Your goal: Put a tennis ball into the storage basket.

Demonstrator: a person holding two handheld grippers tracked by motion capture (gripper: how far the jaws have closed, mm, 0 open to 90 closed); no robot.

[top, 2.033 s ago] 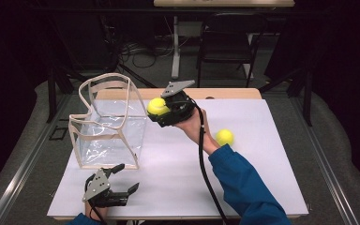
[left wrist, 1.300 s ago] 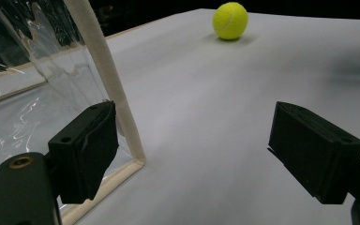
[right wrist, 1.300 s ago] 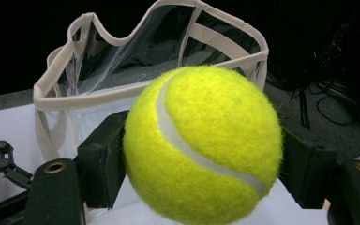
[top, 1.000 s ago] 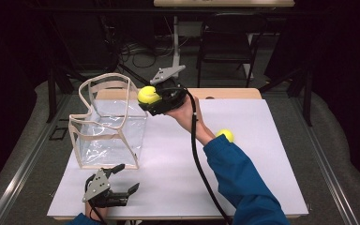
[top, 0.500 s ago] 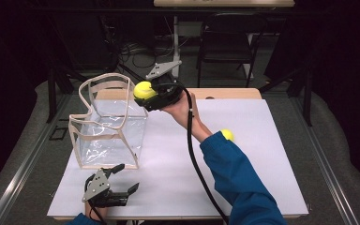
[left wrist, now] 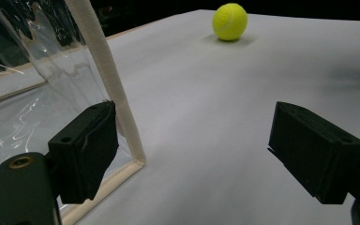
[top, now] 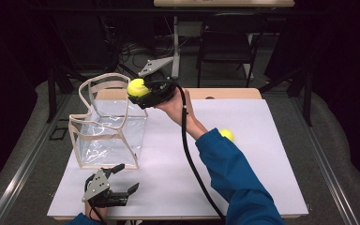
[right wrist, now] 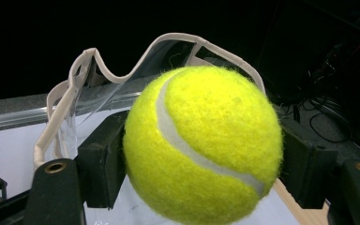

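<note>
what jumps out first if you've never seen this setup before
The bright yellow tennis ball clamped in the right gripper, held up at the far right rim of the clear bag, draws the eye first. That floppy, cream-trimmed bag stands open at the left of the white table. A second tennis ball lies on the table beside the blue sleeve, and the left gripper rests open near the bag's front corner.
</note>
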